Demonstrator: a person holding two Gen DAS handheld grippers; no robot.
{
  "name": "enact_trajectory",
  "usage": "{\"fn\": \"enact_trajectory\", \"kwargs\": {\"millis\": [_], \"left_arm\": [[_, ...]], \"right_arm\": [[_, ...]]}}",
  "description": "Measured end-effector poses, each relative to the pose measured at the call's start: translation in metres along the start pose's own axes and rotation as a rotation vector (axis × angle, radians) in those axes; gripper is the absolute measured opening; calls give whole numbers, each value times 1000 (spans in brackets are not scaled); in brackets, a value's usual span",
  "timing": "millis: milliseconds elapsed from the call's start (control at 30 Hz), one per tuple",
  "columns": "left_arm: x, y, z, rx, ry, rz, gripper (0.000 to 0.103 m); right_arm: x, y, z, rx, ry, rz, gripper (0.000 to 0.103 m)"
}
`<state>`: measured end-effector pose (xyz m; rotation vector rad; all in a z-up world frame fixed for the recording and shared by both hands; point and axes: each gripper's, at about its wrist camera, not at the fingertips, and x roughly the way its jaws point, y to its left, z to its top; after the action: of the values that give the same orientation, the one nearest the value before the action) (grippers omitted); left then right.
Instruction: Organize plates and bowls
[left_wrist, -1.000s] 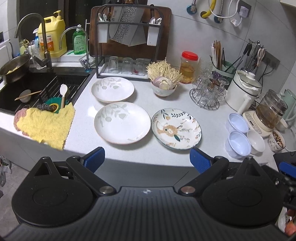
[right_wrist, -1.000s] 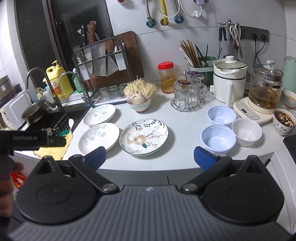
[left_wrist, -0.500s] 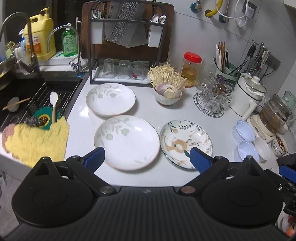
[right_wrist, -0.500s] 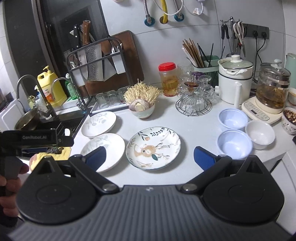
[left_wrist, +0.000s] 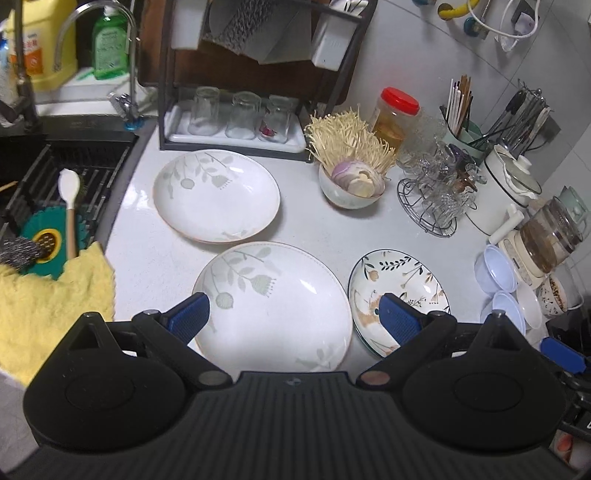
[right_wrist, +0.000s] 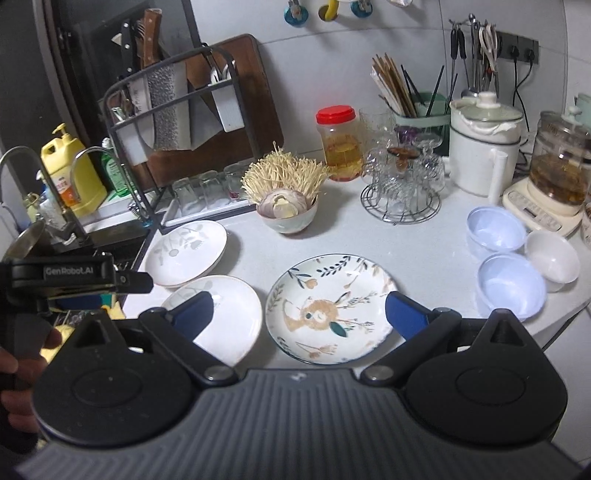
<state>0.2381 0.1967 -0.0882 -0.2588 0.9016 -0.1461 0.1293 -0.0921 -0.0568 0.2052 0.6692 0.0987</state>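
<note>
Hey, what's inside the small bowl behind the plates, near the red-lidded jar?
The small bowl holds a bunch of enoki mushrooms and a cut purple onion. Whatever lies beneath them is covered.

The near edge of the white plate (left_wrist: 273, 306) and of the patterned plate (left_wrist: 402, 291) lies hidden behind the left gripper's (left_wrist: 293, 314) body. The yellow cloth (left_wrist: 48, 295) is cut off by the left edge. The white bowl (left_wrist: 530, 304) is half hidden behind the blue bowls (left_wrist: 496, 273).
</note>
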Motion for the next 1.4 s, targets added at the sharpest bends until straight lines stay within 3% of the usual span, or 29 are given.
{"fn": "enact_trajectory", "kwargs": {"millis": [133, 433, 467, 533, 733, 767, 833, 900, 1200, 1267, 1400], "left_arm": [[28, 23, 15, 0, 52, -57, 100], [69, 53, 53, 107, 111, -92, 99], [75, 55, 55, 121, 121, -98, 99], [85, 58, 57, 156, 140, -111, 99], [110, 76, 51, 194, 155, -127, 98], [115, 79, 49, 197, 157, -124, 93], [125, 86, 45, 198, 174, -115, 87], [133, 91, 40, 193, 191, -107, 83], [153, 108, 30, 170, 244, -95, 53], [156, 110, 29, 169, 247, -99, 43], [161, 112, 28, 159, 241, -121, 35]], "right_arm": [[25, 14, -1, 44, 23, -14, 101], [73, 38, -11, 170, 125, -26, 101], [77, 41, -13, 181, 133, -21, 99], [86, 45, -17, 196, 159, -11, 83], [120, 53, -36, 235, 228, 7, 63], [125, 54, -40, 246, 238, 9, 60], [135, 53, -47, 279, 263, 18, 44], [143, 51, -52, 319, 280, 8, 39], [160, 47, -60, 357, 283, -54, 35], [165, 46, -63, 371, 291, -50, 28], [171, 44, -66, 389, 290, -38, 19]]}}
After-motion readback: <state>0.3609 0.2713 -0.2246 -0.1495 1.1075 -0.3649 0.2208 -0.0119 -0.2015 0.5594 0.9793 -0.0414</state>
